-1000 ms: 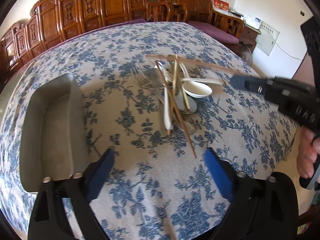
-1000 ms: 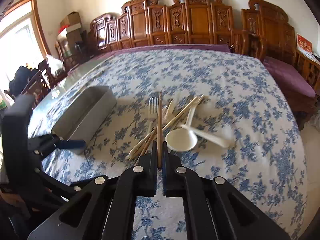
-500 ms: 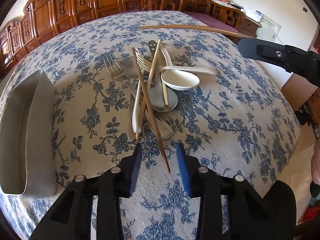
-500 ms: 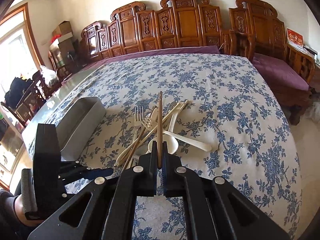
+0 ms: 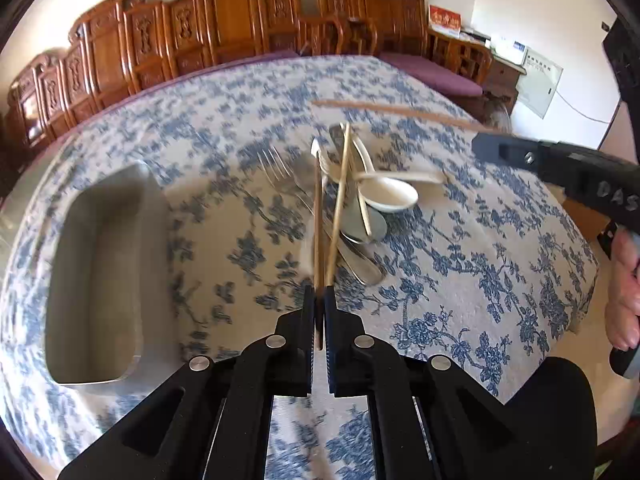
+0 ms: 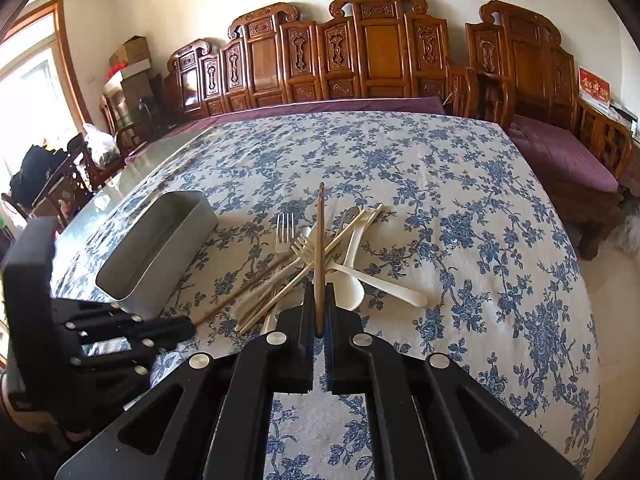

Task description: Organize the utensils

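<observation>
A heap of utensils lies mid-table: a white soup spoon (image 5: 390,194) (image 6: 348,288), metal forks (image 5: 276,172) (image 6: 285,230), metal spoons and pale chopsticks (image 5: 340,200). My left gripper (image 5: 319,294) (image 6: 188,326) sits at the heap's near edge; its jaws are closing and pinch a brown chopstick (image 5: 318,220) (image 6: 240,290) by its near end. My right gripper (image 6: 319,292) (image 5: 486,146) is shut on a second brown chopstick (image 6: 319,240) (image 5: 400,111), held in the air above the heap. An empty metal container (image 5: 100,260) (image 6: 172,264) stands left of the heap.
A blue floral cloth (image 5: 460,280) covers the table. Carved wooden chairs (image 6: 376,52) line the far side, with a purple-cushioned bench (image 6: 560,152) to the right. A hand (image 5: 622,292) grips the right tool's handle past the table's right edge.
My left gripper came down to the heap, shut from wide open onto a brown chopstick and drew back a little with it. The right gripper kept its chopstick and hardly moved.
</observation>
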`<control>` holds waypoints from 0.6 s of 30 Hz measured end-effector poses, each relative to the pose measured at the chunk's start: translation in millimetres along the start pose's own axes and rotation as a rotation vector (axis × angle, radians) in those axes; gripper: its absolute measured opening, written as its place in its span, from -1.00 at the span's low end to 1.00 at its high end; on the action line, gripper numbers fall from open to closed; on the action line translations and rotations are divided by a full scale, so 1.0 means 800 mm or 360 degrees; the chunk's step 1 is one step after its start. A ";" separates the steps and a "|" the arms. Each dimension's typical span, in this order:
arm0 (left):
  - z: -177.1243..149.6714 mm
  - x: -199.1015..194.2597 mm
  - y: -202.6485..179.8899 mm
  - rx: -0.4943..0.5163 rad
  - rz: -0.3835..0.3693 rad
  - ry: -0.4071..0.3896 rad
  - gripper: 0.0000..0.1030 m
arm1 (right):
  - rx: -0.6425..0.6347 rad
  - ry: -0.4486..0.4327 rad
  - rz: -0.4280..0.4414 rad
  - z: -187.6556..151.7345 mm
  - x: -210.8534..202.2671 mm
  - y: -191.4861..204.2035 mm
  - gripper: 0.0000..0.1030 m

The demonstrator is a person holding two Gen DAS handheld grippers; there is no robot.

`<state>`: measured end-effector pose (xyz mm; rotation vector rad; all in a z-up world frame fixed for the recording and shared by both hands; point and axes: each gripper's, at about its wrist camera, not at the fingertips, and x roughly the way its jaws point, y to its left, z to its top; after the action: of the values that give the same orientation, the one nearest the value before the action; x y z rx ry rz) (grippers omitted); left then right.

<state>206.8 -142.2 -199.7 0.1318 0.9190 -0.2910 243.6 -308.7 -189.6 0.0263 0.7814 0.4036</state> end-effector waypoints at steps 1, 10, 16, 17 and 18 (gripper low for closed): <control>0.000 -0.006 0.002 0.0003 0.0008 -0.0018 -0.94 | -0.0003 0.0000 0.0002 0.000 0.000 0.002 -0.91; 0.006 -0.047 0.023 0.0000 0.0040 -0.0132 -0.94 | -0.0047 -0.0008 0.0024 0.003 -0.003 0.020 -0.91; 0.005 -0.074 0.054 -0.0047 0.0070 -0.0176 -0.94 | -0.0077 -0.0018 0.0054 0.005 -0.007 0.037 -0.91; 0.004 -0.077 0.059 -0.0055 0.0074 -0.0179 -0.94 | -0.0084 -0.0023 0.0063 0.005 -0.009 0.041 -0.91; 0.004 -0.081 0.068 -0.0073 0.0080 -0.0184 -0.94 | -0.0093 -0.0026 0.0072 0.006 -0.010 0.046 -0.91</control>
<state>188.4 -78.3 -146.6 0.0947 0.8060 -0.2283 228.9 -277.4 -174.8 -0.0071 0.7538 0.4684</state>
